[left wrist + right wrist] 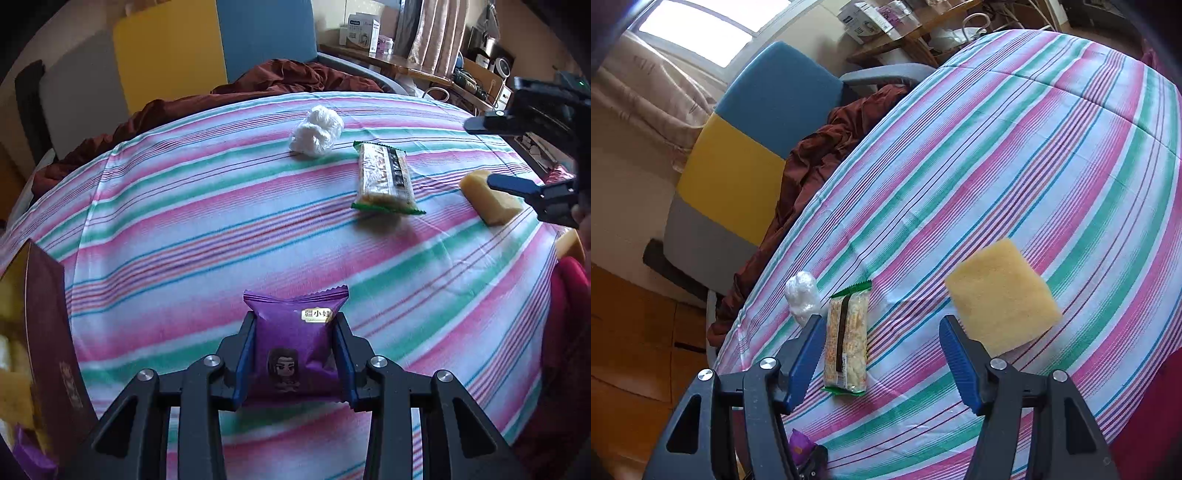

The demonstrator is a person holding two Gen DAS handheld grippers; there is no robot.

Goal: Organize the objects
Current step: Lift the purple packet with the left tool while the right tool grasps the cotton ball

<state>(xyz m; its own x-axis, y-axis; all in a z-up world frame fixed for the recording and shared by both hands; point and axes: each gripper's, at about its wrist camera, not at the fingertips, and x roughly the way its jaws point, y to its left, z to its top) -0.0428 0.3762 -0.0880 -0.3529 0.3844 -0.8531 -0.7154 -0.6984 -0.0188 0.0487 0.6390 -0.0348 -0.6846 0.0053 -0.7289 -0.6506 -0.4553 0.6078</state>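
Observation:
My left gripper [295, 321] is shut on a purple snack packet [293, 343] and holds it over the striped cloth [207, 229]. My right gripper [881, 325] is open and empty above the cloth [1015, 155]. A green-edged snack bar [846, 345] lies between its fingers, farther off on the cloth. A yellow sponge [1001, 295] lies just right of the right finger. A white crumpled wad [802, 295] lies left of the bar. The left wrist view also shows the bar [384, 179], the wad [317, 131], the sponge [491, 199] and the right gripper [480, 151].
A dark red box [51, 332] with yellow and purple items inside stands at the left edge. A brown cloth heap [258, 85] lies behind the table by a blue and yellow chair [750, 140]. A cluttered desk [406, 62] stands at the back right.

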